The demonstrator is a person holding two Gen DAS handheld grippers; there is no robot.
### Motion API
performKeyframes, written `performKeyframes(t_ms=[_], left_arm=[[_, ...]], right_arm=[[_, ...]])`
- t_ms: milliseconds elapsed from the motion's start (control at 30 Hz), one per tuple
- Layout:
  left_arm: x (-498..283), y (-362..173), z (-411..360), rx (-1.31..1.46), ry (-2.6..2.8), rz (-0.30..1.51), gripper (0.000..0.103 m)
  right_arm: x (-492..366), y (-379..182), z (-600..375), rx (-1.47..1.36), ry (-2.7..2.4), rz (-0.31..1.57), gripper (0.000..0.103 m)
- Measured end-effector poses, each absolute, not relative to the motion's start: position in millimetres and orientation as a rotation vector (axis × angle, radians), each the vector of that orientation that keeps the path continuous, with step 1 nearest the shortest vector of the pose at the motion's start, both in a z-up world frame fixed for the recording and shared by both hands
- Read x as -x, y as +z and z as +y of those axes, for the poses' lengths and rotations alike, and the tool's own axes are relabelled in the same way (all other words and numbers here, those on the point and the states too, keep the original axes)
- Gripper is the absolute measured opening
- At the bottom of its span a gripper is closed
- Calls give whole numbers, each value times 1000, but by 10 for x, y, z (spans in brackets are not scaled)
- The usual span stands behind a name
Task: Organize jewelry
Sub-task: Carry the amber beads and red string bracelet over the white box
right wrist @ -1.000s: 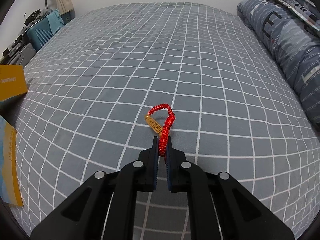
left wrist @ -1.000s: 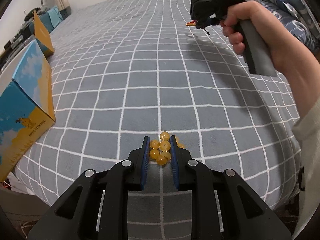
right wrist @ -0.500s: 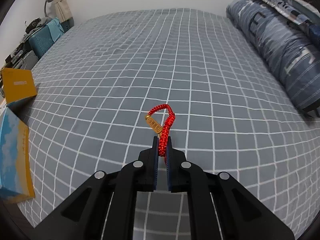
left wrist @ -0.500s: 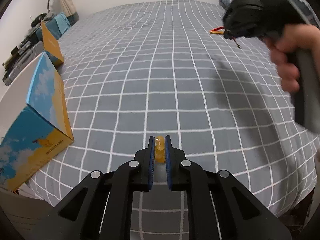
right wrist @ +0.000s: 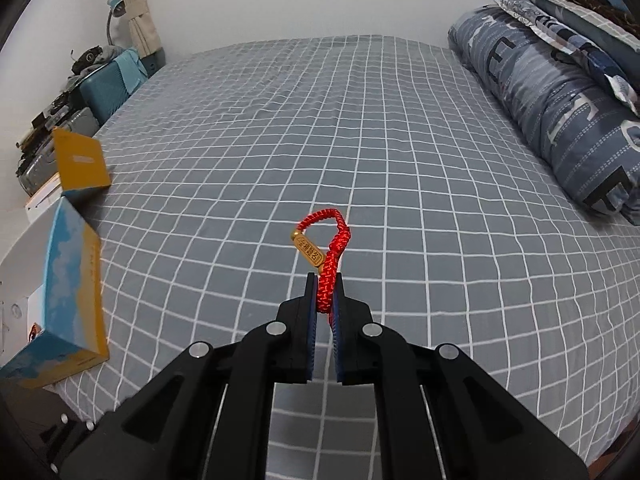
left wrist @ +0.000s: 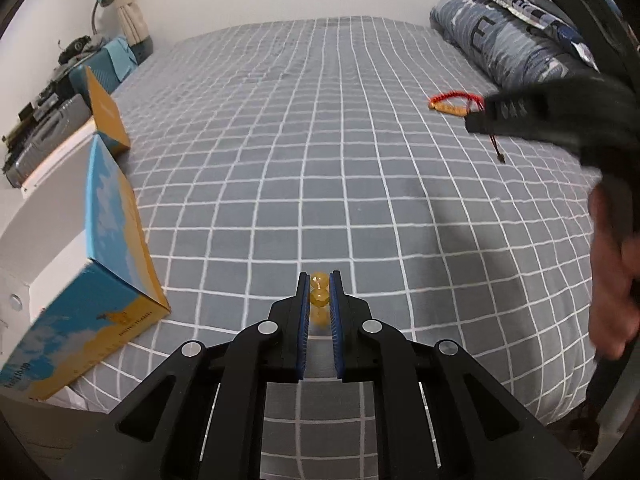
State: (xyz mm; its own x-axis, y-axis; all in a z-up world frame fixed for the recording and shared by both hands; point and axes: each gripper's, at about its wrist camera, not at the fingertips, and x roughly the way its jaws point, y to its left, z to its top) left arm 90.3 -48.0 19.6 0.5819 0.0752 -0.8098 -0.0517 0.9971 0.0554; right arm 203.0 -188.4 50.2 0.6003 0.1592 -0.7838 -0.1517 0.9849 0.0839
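Yellow beads [left wrist: 319,298] sit tight between the two blue pads of my left tool [left wrist: 319,300]. A second ago that tool was wider, with the whole bead bracelet lying loose on the bed near its front edge. Now the pads have closed in on the beads and squeeze them, and I have lifted them up off the grey checked bed [left wrist: 280,160]. Only a few beads show; the rest of the string is hidden behind the pads.

My right tool [right wrist: 325,292] is shut hard on the red cord bracelet [right wrist: 330,256]. The cord loops up out of the pads, and its little gold tag [right wrist: 308,252] hangs on the left side of the loop. That grip looks the same as it did a second ago. From the left camera I can see this tool has swung out to the right side of the bed, high up, with the red cord poking out in front.

Further off, by the left edge of the bed, stands the blue and yellow box [left wrist: 100,280]. Past it is a smaller yellow box [left wrist: 106,114].

I think both pieces are picked up now, so the next job is carrying them to where they belong, maybe that box. I cannot tell yet.
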Motion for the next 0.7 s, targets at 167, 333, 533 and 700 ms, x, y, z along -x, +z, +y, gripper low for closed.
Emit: performKeyframes(t_ms=[167, 333, 533, 700], left_arm=[[-948, 332, -340, -6, 93, 951, 9], [-970, 534, -147, 0, 130, 937, 9], [-967, 796, 177, 5, 184, 923, 9], [-913, 994, 613, 45, 247, 914, 9]], right_arm=[[-1848, 585, -1778, -11, 199, 899, 6], [-1702, 666, -1613, 4, 225, 886, 6], [-1576, 777, -1316, 11, 271, 878, 6], [-1475, 913, -946, 35, 322, 866, 6]])
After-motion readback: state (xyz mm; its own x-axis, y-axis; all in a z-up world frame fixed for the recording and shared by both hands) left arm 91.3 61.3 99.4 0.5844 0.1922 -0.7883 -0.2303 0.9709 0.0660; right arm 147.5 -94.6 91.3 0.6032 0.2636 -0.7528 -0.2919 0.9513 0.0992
